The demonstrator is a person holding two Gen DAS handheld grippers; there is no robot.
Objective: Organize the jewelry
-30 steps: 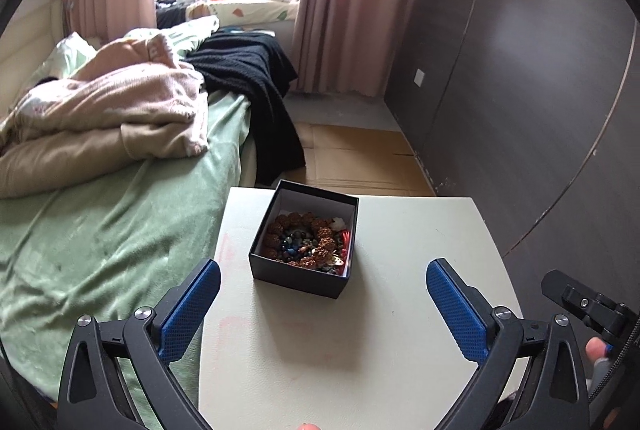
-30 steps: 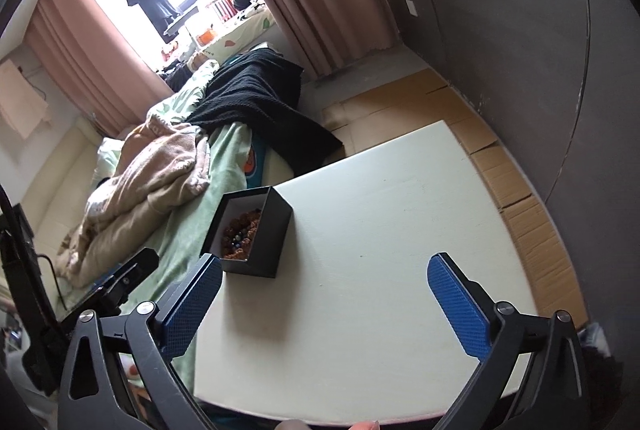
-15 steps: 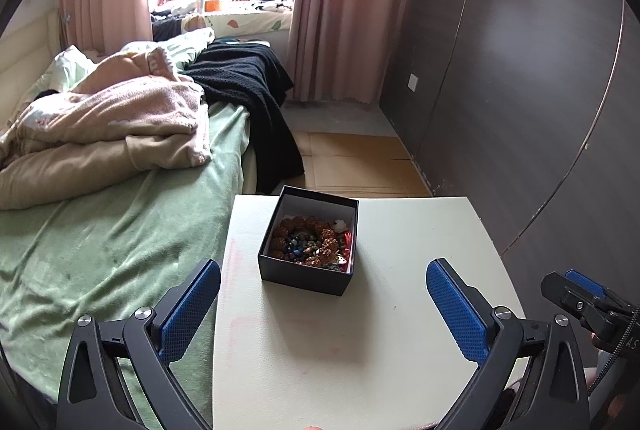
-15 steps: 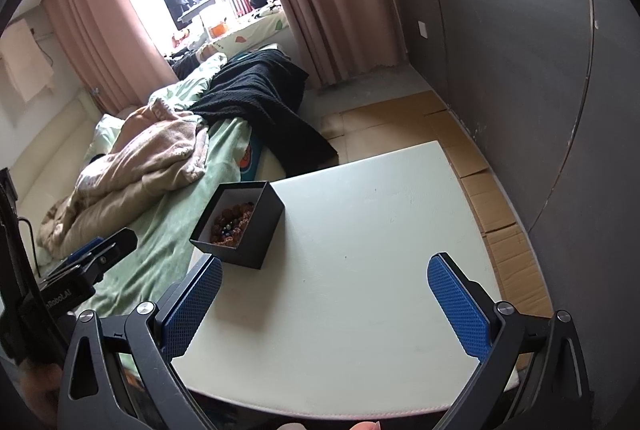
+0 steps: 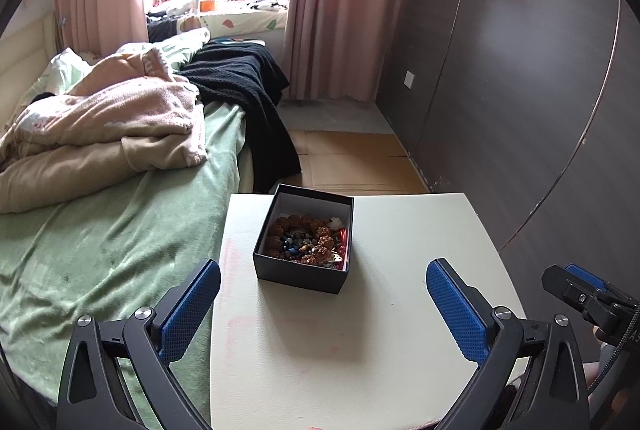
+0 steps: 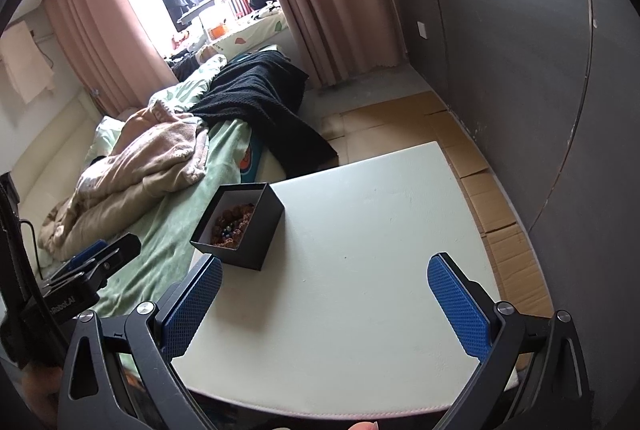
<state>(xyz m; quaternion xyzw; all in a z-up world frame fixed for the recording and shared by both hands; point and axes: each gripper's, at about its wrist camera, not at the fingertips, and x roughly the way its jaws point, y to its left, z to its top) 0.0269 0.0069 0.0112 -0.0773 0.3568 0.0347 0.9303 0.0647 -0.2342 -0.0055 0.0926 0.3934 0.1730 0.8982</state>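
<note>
1. One black box sits open on the desk, toward its far-left corner, just beside the bed. Its long axis isn't clear; it looks nearly square, turned a little off the desk edges.
2. Inside it lies the jewelry, one tangled heap: brown beads, small blue ones, something red at the right wall. Separate pieces can't be counted. No jewelry shows on the bare desk.
3. That fits either a heap waiting to be sorted or pieces gathered in; one look can't settle which.
4. Left tool: jaws spread wide, holding nothing. The box lies straight ahead, just left of its centre line, so this is the nearer one.
5. Right tool: also gaping and empty. From here the box sits ahead and well to the left, past its left finger.
6. Count: one box, one heap, two tools, one desk.
</note>
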